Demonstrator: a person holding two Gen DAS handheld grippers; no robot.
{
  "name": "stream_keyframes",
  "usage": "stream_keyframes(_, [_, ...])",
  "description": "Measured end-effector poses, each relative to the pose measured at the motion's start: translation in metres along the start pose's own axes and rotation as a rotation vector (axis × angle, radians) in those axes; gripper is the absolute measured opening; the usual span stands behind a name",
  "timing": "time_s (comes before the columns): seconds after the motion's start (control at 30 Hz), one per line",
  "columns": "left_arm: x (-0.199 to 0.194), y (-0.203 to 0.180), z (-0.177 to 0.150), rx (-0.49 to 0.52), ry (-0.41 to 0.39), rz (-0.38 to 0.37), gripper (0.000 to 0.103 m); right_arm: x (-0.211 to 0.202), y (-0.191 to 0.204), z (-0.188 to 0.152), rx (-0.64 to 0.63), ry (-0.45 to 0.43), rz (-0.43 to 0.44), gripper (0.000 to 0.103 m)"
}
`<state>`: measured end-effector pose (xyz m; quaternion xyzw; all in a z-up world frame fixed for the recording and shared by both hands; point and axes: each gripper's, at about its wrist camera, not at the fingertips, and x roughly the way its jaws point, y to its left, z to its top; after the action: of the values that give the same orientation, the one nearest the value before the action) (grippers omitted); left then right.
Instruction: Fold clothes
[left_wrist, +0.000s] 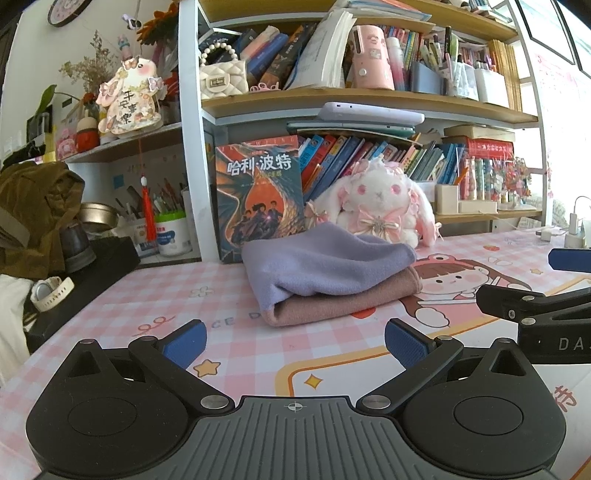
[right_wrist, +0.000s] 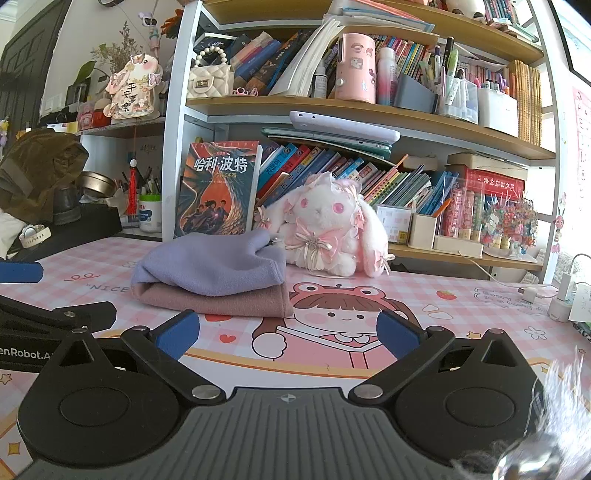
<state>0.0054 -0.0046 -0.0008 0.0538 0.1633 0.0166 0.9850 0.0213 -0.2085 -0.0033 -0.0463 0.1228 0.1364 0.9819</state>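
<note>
1. Blue-padded jaws of the left gripper (left_wrist: 294, 341) stand spread wide, released, holding nothing and hovering just over the pink checked worktop (left_wrist: 147, 295).
2. Blue pads on the right gripper (right_wrist: 288, 332) stand equally wide apart, released, with only the cartoon girl print on the worktop between them.
3. Each gripper shows at the edge of the other's view, so the two sit side by side, close together.
4. Ahead of both, apart from the jaws, lies the folded stack: a lilac cloth (left_wrist: 325, 262) on top of a dusty-pink cloth (left_wrist: 343, 299). From the left gripper it lies straight ahead; from the right gripper it lies ahead and to the left.
5. The stack's long axis runs left to right across both views, lying flat; the lilac layer bulges a little at its far side.
6. Behind it, a white plush rabbit (right_wrist: 325, 229) sits by a standing book (right_wrist: 218, 188) against the bookshelf (right_wrist: 369, 110).
</note>
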Motion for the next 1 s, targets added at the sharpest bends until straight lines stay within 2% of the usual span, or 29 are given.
stream_keyframes(1.0, [0.0004,0.0002,-0.0004,0.001,-0.003,0.012,0.103,-0.0006,0.0,0.0,0.0,-0.001,0.0,0.103])
